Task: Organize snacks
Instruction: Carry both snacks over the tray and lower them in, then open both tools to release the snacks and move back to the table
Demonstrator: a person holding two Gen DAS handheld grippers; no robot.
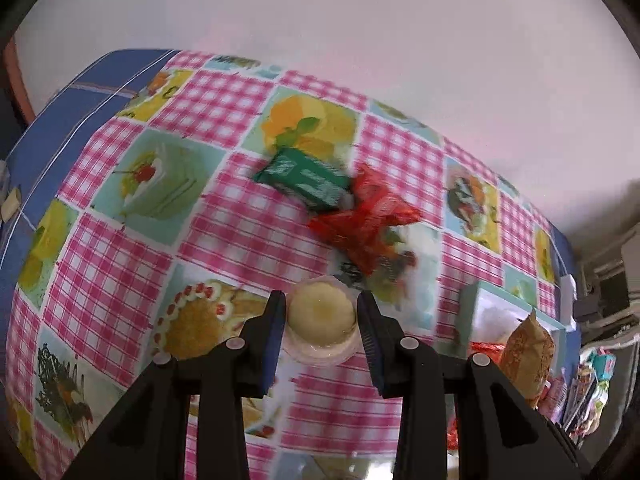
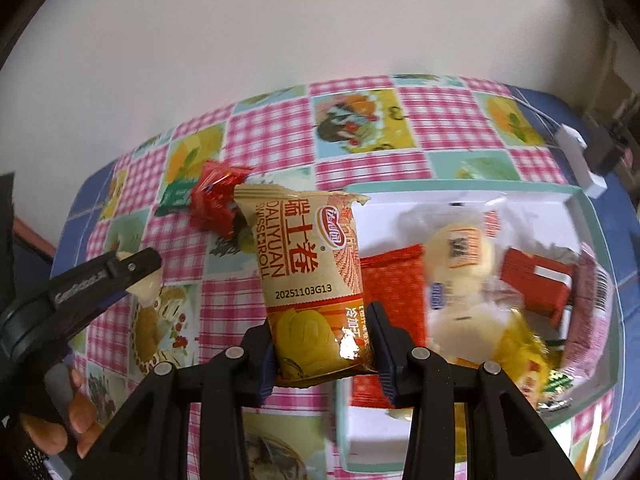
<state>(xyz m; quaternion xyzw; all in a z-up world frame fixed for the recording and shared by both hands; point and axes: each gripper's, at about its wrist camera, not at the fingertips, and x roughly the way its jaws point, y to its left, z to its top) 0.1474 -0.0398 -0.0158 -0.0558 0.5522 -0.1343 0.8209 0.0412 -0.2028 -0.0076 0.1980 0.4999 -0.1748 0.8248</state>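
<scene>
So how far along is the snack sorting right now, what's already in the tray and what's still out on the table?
Done: several wrapped snacks already lie in the white tray with the teal rim. In hand: the left gripper is shut on a round pale-yellow pudding cup, and the right gripper is shut on an orange Swiss-roll packet. Left: a green packet and a red crinkled wrapper sit on the checked tablecloth.
</scene>
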